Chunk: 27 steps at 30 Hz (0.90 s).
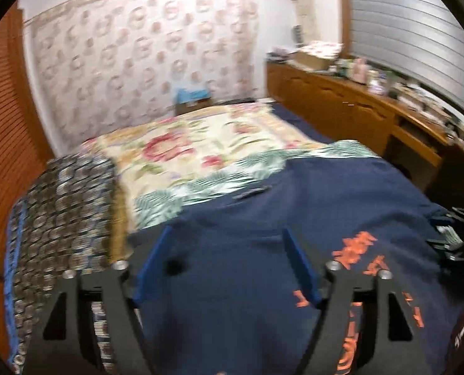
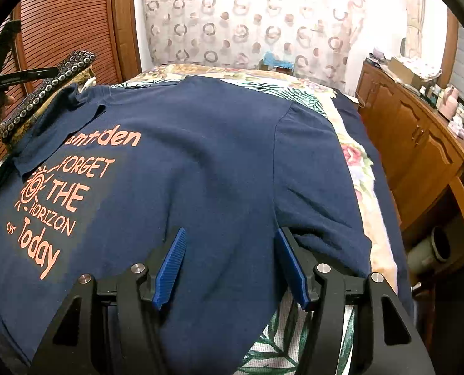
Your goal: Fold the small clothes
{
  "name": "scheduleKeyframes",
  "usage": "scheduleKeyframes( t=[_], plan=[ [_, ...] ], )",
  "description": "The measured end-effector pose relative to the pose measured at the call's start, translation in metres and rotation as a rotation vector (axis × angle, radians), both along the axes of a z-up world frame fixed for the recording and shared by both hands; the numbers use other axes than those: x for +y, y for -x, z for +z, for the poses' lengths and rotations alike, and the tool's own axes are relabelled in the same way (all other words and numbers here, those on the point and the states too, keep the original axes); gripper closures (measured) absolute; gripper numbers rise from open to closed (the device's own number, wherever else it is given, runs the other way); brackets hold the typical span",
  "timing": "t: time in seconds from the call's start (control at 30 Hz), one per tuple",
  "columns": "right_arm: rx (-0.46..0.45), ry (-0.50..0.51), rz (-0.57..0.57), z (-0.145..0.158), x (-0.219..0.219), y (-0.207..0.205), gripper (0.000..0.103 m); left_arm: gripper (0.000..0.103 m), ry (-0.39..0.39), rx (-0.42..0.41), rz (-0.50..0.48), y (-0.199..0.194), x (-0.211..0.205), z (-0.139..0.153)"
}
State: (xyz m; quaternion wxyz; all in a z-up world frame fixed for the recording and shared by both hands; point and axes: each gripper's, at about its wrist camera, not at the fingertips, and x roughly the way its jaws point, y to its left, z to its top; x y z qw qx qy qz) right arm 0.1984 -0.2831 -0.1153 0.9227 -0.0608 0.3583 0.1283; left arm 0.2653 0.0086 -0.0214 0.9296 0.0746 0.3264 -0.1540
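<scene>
Presently, both grippers point forward and down over a bed. The left gripper [image 1: 227,234] hangs above the navy T-shirt [image 2: 194,162] with its blue fingers [image 1: 152,268] spread wide; only cloth lying flat shows between them, and no pad presses on it. That view is blurred by motion.

The right gripper [image 2: 230,237] sits low over the shirt's near edge. Its jaws stand apart, with the ribbed blue pads [image 2: 172,268] on either side of a stretch of navy fabric. Whether the pads press on the cloth cannot be told; no fold is seen lifted between them.

Legible print, in orange on the shirt's chest, right wrist view: "FORGET THE HORIZON", "Today", a small sun drawing beside it, and above it a word partly covered by a folded sleeve, ending in "den". The same orange print [image 1: 353,253] appears in the left view, unreadable there.

The shirt lies spread front up on a floral bedspread [image 1: 182,153], collar toward the far curtain [image 2: 263,22]. One sleeve is folded in over the print; the other lies out flat, just beyond the right gripper's right finger. A dark patterned cloth [image 1: 63,215] lies beside the shirt. A wooden cabinet [image 2: 413,143] runs along the bed's far side.
</scene>
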Motion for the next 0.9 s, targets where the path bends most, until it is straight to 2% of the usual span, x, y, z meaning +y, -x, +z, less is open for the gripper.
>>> scheduleKeyframes(
  t=[0.17, 0.27, 0.33, 0.53, 0.77, 0.9],
  plan=[
    [0.0, -0.001, -0.002, 0.0, -0.001, 0.0, 0.041, 0.024, 0.011, 0.004, -0.138, 0.009, -0.037, -0.003],
    [-0.002, -0.001, -0.01, 0.0, -0.001, 0.0, 0.041, 0.024, 0.017, 0.037, -0.2, 0.008, -0.054, -0.012],
    [-0.006, 0.002, -0.027, 0.001, -0.001, 0.001, 0.041, 0.024, 0.013, 0.076, -0.232, 0.003, -0.063, -0.029],
    [-0.016, -0.063, -0.104, 0.008, -0.017, 0.005, 0.041, 0.024, -0.005, 0.155, -0.238, -0.008, -0.071, -0.061],
    [0.0, -0.087, -0.249, 0.01, -0.057, 0.003, 0.041, 0.024, -0.03, 0.2, -0.231, -0.008, -0.074, -0.074],
    [0.025, -0.121, -0.305, 0.011, -0.077, 0.001, 0.041, 0.018, -0.075, 0.196, -0.239, -0.006, -0.082, -0.077]
  ],
)
